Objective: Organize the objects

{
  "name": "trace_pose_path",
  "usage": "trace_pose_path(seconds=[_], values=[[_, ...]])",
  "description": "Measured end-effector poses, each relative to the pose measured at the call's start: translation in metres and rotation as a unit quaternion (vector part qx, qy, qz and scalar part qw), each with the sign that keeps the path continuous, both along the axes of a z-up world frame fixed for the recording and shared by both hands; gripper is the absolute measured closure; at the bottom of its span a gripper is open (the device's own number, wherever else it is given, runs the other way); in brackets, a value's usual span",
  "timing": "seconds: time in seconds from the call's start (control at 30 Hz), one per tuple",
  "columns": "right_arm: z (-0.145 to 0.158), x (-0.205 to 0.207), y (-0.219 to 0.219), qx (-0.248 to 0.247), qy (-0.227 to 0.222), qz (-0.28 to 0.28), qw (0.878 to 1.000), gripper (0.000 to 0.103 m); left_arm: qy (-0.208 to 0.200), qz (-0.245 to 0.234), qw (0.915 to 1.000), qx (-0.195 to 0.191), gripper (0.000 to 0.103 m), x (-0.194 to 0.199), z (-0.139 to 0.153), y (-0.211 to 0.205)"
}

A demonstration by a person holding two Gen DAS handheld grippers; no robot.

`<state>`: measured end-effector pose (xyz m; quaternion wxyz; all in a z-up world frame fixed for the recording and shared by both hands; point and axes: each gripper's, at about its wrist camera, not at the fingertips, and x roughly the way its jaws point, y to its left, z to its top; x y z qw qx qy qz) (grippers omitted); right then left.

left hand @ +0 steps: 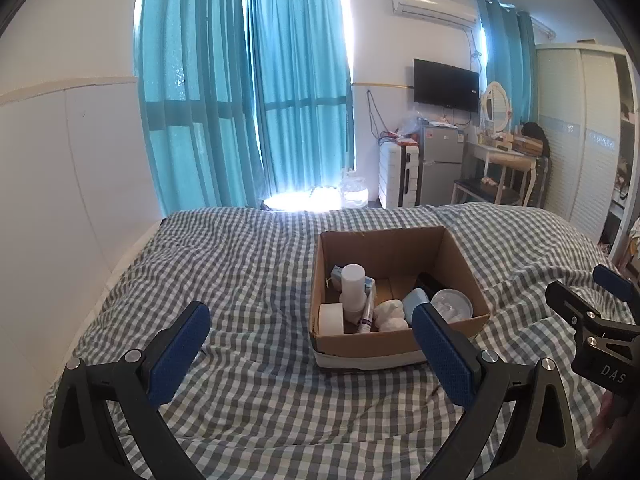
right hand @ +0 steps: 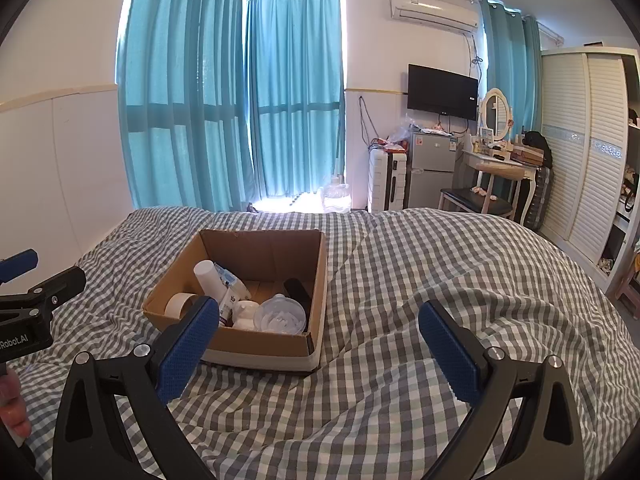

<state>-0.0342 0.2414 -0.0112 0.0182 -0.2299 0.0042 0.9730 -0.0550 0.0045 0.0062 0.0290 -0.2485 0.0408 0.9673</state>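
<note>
Cardboard box (left hand: 400, 344) sits open-topped on the bed (left hand: 248, 264), on the grey-white checked cover, all positions below relative to that box. Left gripper (left hand: 310, 330) hovers above the cover on the near side of the box, fingers (left hand: 178, 350) spread wide apart, nothing between them; its right finger overlaps the box's near right corner in the left wrist view, contact can't be confirmed. Right gripper (right hand: 318, 330) also on the near side, offset to the right of the box, fingers (right hand: 450, 344) wide apart and empty; its left finger overlaps the box's near left corner in the right wrist view. Box contents: white cylindrical bottle (left hand: 354, 284) upright-ish toward the left wall, a blue-white carton (left hand: 338, 274) behind it, roll of white tape (left hand: 331, 319) in the near left corner, a thin tube (left hand: 366, 316) leaning just beside the tape, a white crumpled lump (left hand: 390, 314) near the middle front, a light blue item (left hand: 416, 300) next to it, a clear round lidded container (left hand: 452, 304) at the near right, and a black object (left hand: 426, 280) behind that against the right wall. Far half of the box floor is bare cardboard. Nothing loose on the cover around the box. Teal curtains (left hand: 248, 92) hang well beyond the far side of the box; a wall TV (left hand: 446, 86), small fridge (left hand: 440, 160) and white suitcase (left hand: 398, 176) stand beyond and to the right.
</note>
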Motion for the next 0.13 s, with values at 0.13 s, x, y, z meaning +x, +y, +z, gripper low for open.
trace_pose_path(seconds=[0.13], values=[[-0.0003,-0.0005,-0.0013,0.003,-0.001,0.002,1.000,0.003,0.002,0.003,1.0000,0.000,0.000,0.0017,-0.0011,-0.0008]])
